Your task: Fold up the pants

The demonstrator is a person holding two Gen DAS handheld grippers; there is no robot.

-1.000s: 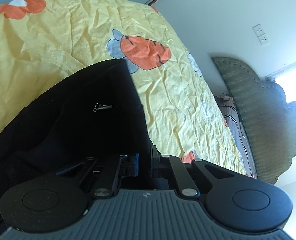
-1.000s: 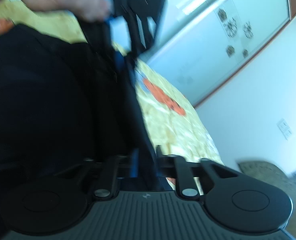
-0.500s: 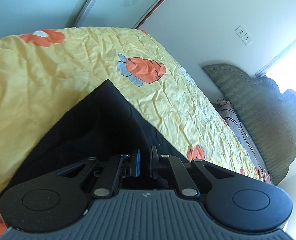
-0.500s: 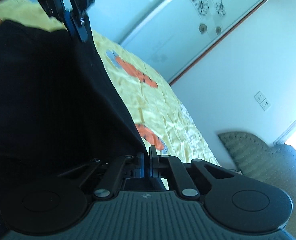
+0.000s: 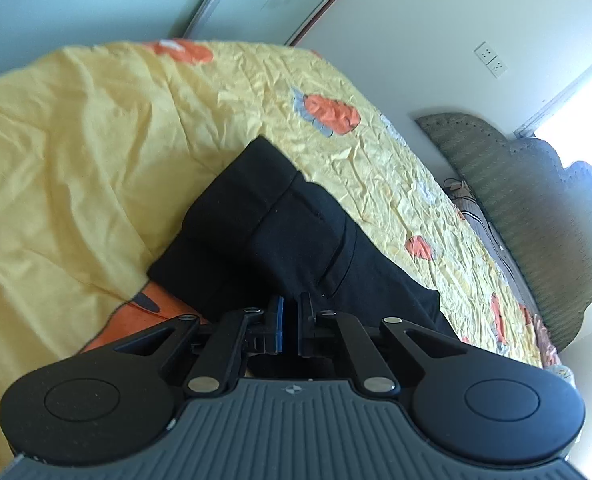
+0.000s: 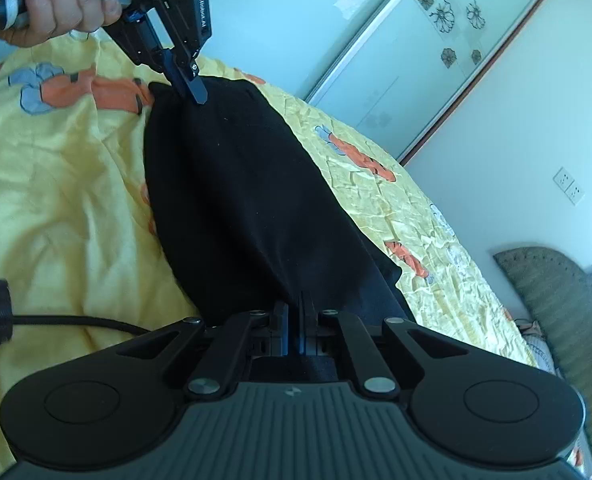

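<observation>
- The black pants (image 6: pixel 248 200) lie on the bed, folded into a long dark strip on the yellow bedspread (image 6: pixel 68 208); the hem and a seam show in the left wrist view (image 5: pixel 280 224).
- The right gripper (image 6: pixel 295 314) has its fingers drawn narrow on the near edge of the pants, with cloth pinched between them.
- The left gripper (image 6: pixel 194 88), seen from the right wrist camera, bites the far edge of the pants with its fingers close together; in its own view (image 5: pixel 290 314) the fingers stand almost together over the black cloth, though the cloth between them is hard to make out there.
- A hand (image 6: pixel 64 4) grips the left gripper's handle at the top left.
- A black cable (image 6: pixel 80 322) with a strap runs over the bedspread just left of the right gripper, beside the pants but not on them.
- The bedspread is creased and printed with orange and blue shapes (image 5: pixel 328 114).
- Beyond the bed stand a padded grey-green headboard (image 5: pixel 536 208), a white wall with two sockets (image 5: pixel 491 60), and frosted sliding doors with flower prints (image 6: pixel 448 12).
</observation>
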